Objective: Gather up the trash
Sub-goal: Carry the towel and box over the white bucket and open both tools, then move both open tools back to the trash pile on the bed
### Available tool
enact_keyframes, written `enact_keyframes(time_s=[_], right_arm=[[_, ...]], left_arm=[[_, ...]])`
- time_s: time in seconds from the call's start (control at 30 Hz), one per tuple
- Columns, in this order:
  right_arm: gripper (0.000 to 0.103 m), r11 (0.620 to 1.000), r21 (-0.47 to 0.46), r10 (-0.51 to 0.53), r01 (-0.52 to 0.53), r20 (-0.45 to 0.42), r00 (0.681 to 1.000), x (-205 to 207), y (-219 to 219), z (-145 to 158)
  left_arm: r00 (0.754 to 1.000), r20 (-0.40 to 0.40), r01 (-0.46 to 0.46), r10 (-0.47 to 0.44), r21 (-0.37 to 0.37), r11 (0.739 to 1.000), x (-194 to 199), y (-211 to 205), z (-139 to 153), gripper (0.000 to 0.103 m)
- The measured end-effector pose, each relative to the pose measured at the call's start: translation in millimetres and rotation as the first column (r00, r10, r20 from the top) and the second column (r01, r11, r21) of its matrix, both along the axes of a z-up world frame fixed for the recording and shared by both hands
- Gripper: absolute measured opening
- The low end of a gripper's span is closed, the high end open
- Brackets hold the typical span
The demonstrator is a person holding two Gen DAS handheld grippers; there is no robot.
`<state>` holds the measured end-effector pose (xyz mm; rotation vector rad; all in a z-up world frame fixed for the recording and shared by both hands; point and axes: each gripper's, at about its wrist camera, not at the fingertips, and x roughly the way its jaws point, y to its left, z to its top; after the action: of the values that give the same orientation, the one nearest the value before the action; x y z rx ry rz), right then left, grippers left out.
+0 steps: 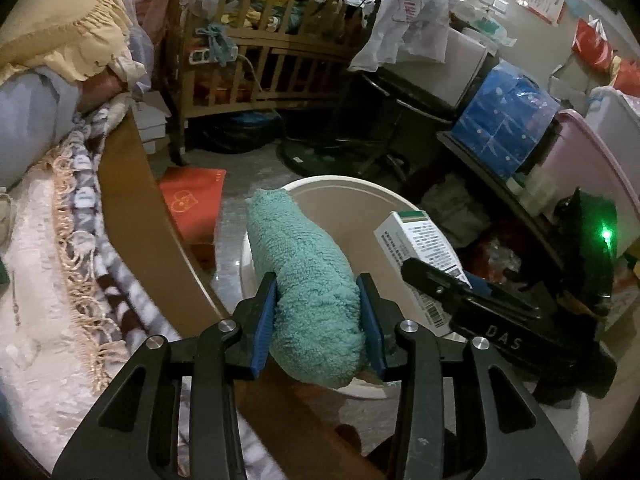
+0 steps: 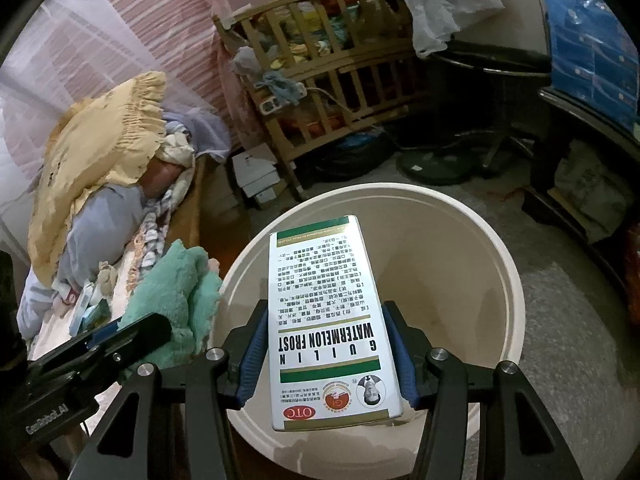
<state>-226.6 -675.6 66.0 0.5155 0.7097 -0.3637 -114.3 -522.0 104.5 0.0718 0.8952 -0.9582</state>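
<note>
Left claw (image 1: 318,316) pinches a rolled teal fleece cloth (image 1: 308,280) at lower centre, above the near rim of the round cream plastic bucket (image 1: 344,184). Right claw (image 2: 328,356) clamps a white-and-green cardboard medicine box (image 2: 328,320), tilted over the bucket mouth. Wooden bed edge (image 1: 132,184) adjoins the bucket's left.

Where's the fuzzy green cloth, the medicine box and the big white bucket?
fuzzy green cloth (image 1: 308,280): left wrist view, middle of its fluffy roll.
medicine box (image 2: 326,320): right wrist view, middle of its printed face.
white bucket (image 2: 460,276): right wrist view, bare inner wall.
</note>
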Motion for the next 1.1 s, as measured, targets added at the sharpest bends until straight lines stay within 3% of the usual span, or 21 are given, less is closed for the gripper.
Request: enact_keyframes(time_s=[0.17, 0.4, 0.67, 0.9, 1.1], right_arm=[[0.065, 0.999, 0.022, -0.033, 0.033, 0.0, 0.999, -2, -6, -4], [0.065, 1.0, 0.028, -0.006, 0.006, -0.002, 1.0, -1, 4, -3], [0.065, 0.993, 0.014, 0.116, -0.116, -0.014, 0.993, 18, 48, 1], [0.066, 0.965, 0.016, 0.263, -0.263, -0.003, 0.965, 44, 104, 12], [0.066, 0.908, 0.035, 0.417, -0.417, 0.005, 0.909, 73, 165, 15]], left_arm=[[1.0, 0.003, 0.01, -0.01, -0.008, 1.0, -2, 3, -1, 0.057], [1.0, -0.003, -0.024, 0.024, 0.007, 1.0, 0, 24, 2, 0.057], [0.99, 0.036, -0.14, 0.138, 0.065, 0.988, 3, 85, 3, 0.057], [0.963, 0.072, -0.268, 0.261, 0.11, 0.957, 11, 161, 6, 0.057], [0.919, 0.095, -0.394, 0.383, 0.149, 0.907, 24, 244, 6, 0.057]])
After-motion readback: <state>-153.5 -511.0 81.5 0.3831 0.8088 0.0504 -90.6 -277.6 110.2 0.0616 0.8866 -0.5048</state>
